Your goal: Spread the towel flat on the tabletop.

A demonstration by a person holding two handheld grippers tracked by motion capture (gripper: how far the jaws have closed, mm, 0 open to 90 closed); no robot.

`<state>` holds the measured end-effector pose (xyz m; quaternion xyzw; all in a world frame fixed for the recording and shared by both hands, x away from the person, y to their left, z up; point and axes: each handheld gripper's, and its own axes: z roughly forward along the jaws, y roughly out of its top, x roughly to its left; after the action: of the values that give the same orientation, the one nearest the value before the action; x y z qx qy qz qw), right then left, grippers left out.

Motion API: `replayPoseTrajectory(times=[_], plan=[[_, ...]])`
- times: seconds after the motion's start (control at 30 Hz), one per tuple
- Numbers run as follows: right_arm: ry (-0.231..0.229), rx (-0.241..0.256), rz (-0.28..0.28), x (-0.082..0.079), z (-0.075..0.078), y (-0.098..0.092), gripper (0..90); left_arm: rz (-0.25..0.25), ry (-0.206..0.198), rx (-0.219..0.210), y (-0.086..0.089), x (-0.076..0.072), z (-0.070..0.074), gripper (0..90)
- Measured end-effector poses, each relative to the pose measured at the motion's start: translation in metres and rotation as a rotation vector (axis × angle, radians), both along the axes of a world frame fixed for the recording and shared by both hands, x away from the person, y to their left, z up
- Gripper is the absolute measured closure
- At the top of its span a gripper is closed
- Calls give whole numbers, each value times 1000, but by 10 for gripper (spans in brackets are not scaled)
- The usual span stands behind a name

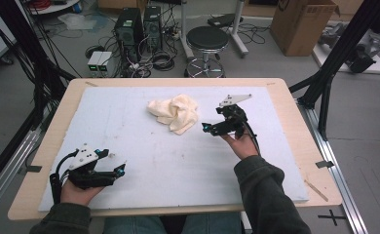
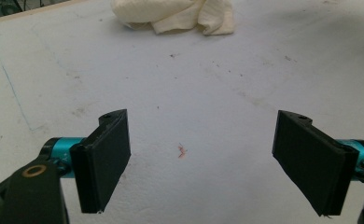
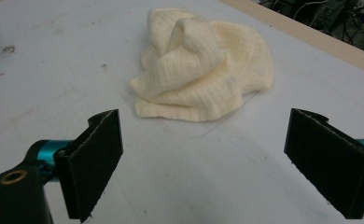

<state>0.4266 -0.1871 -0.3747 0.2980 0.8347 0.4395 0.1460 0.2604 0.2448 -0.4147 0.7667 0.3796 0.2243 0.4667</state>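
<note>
High view: right tongs (image 1: pixel 208 127) gaped near crumpled cloth (image 1: pixel 175 112), left tongs (image 1: pixel 121 168) gaped too; risked pinching one fold, dragging cloth across worktop (image 1: pixel 275 97).

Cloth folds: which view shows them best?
The right gripper view: the cloth lies whole and close ahead of the open right gripper, its waffle weave plain. The left gripper view cuts off its top at the frame edge; the high view shows it small.

a cloth (image 1: pixel 175 113) is lying on a mat (image 1: pixel 144 161) covering the table (image 1: pixel 295 122), toward its far middle. the right gripper (image 1: pixel 206 128) is sitting just right of it, the left gripper (image 1: pixel 121 169) well apart at the near left corner.
</note>
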Motion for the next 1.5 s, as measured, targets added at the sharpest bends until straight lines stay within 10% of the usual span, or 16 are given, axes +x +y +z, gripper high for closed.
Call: replayPoseTrajectory(times=[0.6, 1.17, 1.5], plan=[[40, -9, 35, 53, 9, 64, 172, 7, -3, -5, 3, -1, 0, 196], [70, -123, 1, 78, -18, 122, 302, -7, -6, -5, 1, 1, 0, 195], [95, -212, -15, 87, -38, 125, 501, -4, -7, -5, 3, 1, 0, 196]])
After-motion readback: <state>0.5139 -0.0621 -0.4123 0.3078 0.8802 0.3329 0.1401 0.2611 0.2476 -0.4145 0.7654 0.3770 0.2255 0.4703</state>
